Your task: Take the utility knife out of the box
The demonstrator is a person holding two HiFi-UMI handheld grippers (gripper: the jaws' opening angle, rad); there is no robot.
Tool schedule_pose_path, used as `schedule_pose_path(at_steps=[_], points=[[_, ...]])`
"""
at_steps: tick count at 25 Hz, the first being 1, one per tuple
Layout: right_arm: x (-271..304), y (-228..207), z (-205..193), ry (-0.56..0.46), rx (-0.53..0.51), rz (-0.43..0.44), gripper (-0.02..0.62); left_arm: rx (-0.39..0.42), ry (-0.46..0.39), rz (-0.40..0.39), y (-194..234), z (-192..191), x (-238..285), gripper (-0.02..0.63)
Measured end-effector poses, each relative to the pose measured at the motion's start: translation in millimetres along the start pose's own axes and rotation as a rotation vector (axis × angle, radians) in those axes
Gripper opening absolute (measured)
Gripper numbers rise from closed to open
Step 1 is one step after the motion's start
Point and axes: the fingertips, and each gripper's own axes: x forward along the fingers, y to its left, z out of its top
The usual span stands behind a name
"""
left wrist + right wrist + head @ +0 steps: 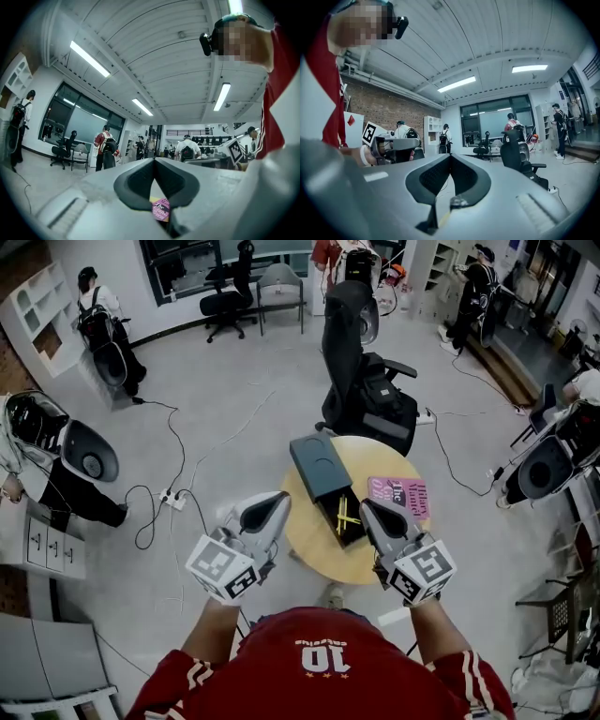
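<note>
Both tools are clenched, w/ nothing between the jaws. The left tool (275,504) is at the left edge of the round worktop (323,554). The right tool (372,512) is over its right part, just beside the box (317,463). The utility knife (342,515), yellow, lies inside the open part of the box, btw. the two tools, and neither touches it. A pink book (399,495) lies on the worktop, right of the box.

A round table (309,549) bears an open box (323,470) with a yellow knife (343,515) inside, and a pink book (399,496). The left gripper (278,501) and right gripper (370,510) flank the box.
</note>
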Motion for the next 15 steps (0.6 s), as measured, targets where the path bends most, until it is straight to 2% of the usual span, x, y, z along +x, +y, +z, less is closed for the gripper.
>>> schedule_pose_path(at_steps=[5,15], points=[[8.4,-8.1,-3.1,0.006,-0.019,0.021,0.010,0.008,0.006,0.008,6.3,1.6,9.7,0.002],[13.5,-27.5,-18.8,0.052,-0.072,0.035,0.111,-0.002,0.016,0.011,8.0,-2.3,29.1,0.002]])
